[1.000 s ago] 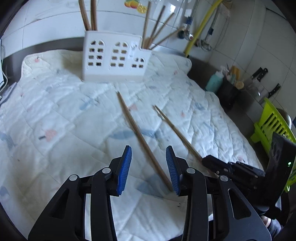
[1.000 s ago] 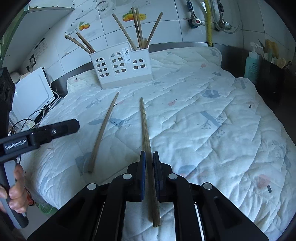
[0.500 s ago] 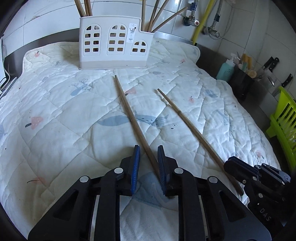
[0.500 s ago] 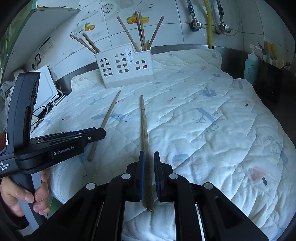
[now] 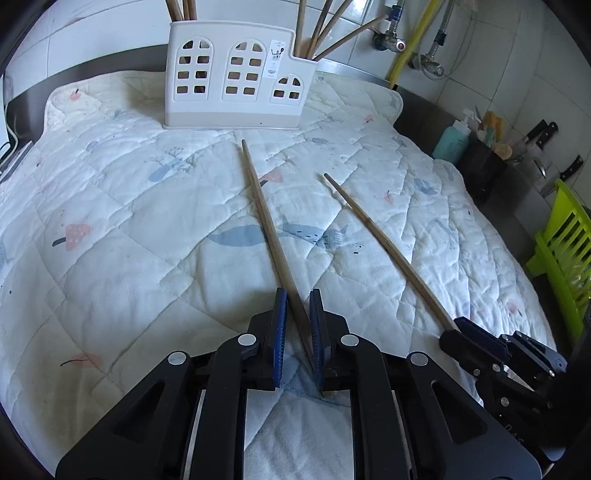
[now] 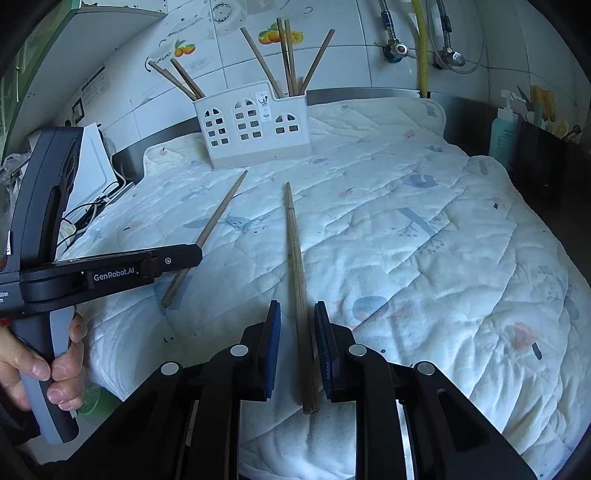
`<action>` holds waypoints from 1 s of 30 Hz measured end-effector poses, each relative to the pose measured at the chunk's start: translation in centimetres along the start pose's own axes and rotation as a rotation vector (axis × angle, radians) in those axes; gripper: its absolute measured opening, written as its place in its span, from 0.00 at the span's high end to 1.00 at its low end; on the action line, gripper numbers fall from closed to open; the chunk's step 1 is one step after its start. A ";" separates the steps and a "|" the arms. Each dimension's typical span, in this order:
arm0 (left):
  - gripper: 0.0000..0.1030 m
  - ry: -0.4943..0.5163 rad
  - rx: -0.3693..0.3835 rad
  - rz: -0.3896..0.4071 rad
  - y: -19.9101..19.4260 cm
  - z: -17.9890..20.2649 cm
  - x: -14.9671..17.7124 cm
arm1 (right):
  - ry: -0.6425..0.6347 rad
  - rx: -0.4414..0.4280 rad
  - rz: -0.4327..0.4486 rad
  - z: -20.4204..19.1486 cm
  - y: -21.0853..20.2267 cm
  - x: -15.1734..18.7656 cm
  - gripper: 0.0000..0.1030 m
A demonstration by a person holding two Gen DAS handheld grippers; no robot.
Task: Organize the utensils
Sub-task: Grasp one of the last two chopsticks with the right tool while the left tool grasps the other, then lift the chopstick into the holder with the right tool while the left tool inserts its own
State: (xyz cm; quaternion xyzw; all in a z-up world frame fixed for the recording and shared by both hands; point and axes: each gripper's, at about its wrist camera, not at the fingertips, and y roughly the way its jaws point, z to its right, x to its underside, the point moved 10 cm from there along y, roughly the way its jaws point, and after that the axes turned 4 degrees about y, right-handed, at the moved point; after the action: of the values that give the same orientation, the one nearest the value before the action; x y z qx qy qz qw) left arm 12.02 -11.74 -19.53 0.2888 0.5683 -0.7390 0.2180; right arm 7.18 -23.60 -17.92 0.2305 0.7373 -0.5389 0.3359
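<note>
I see a desk covered by a white quilted pad (image 5: 110, 206) printed with fish and mushrooms. On the pad, a white utensil holder (image 5: 236, 77) stands at the far end, and two long wooden chopsticks (image 5: 271, 236) (image 5: 384, 247) lie apart nearer me.

White quilted cloth (image 5: 110, 206) with fish and mushroom prints covers the tabletop (image 5: 417, 110), dark at its uncovered edges. Right side: teal bottle (image 5: 451, 142) beside a black container (image 5: 485, 170), lime-green rack (image 5: 561, 240) nearer; knives (image 5: 539, 134) hang on the tiled wall (image 6: 351, 55). Yellow hose (image 6: 423, 48) and valve (image 6: 397, 48) on wall behind, fruit stickers (image 6: 275, 36) above; white appliance with cables (image 6: 98, 173) at left.
</note>
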 end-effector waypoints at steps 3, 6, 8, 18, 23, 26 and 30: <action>0.89 0.016 -0.014 0.009 0.1 0.2 0.0 | -0.007 0.013 0.007 0.1 -0.1 -0.1 0.92; 0.91 0.013 -0.004 -0.003 -0.1 0.0 -0.1 | -0.021 0.011 0.027 -0.2 -0.8 -0.9 0.93; 0.93 0.010 0.001 -0.004 -0.5 -0.5 -0.2 | -0.043 0.016 0.055 -0.5 -1.8 -1.9 0.93; 0.95 0.039 0.005 0.134 -5.1 -2.3 -3.7 | -0.145 -0.006 0.221 -2.4 -6.8 -10.2 0.93; 0.95 0.052 0.001 0.200 -6.8 -3.1 -6.2 | -0.126 -0.079 0.252 -3.0 -8.0 -14.9 0.93; 0.95 0.069 0.003 0.230 -7.7 -3.5 -7.9 | -0.123 -0.120 0.259 -3.3 -8.2 -17.9 0.93; 0.95 0.096 0.004 0.261 -8.7 -3.6 -10.0 | -0.140 -0.147 0.285 -4.0 -8.5 -22.2 0.93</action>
State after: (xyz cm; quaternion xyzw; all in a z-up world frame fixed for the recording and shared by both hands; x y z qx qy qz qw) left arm 14.40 -6.11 -7.27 0.3959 0.5340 -0.6908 0.2843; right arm 15.04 -22.01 4.82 0.2696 0.7094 -0.4451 0.4753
